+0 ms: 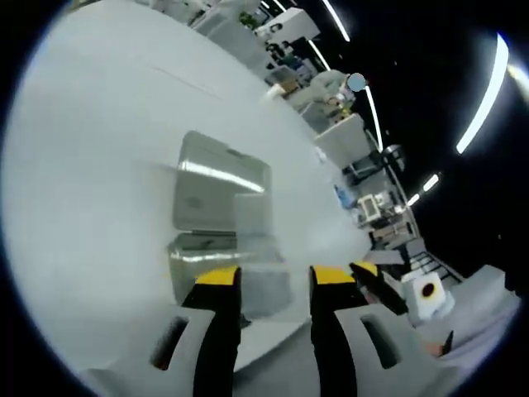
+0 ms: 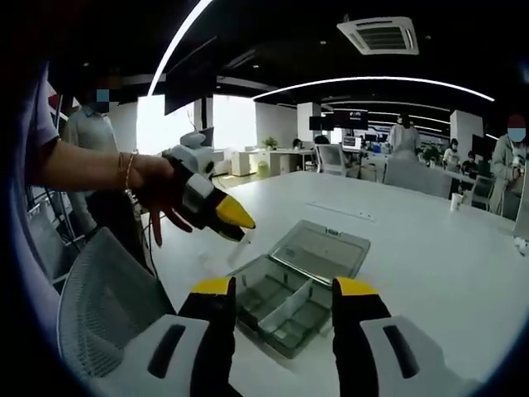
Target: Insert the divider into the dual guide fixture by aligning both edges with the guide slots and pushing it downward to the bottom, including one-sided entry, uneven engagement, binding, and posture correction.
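A clear plastic box with its lid laid open was seen on the white surface, close to the near edge, in the right gripper view. The box was split into compartments by a long wall and shorter cross walls; a pale divider was seen standing across the tray between them, though whether it was fully seated could not be told. The right gripper was held low over the box, its yellow-tipped fingers well apart with nothing between them. The left gripper was held up to the left of the box by a hand wearing a bracelet, its yellow tips closed together; whether anything thin was pinched in them could not be made out. A mesh chair stood at the surface's near left corner.

In the left gripper view, the box and raised lid appeared blurred just beyond the fingers.
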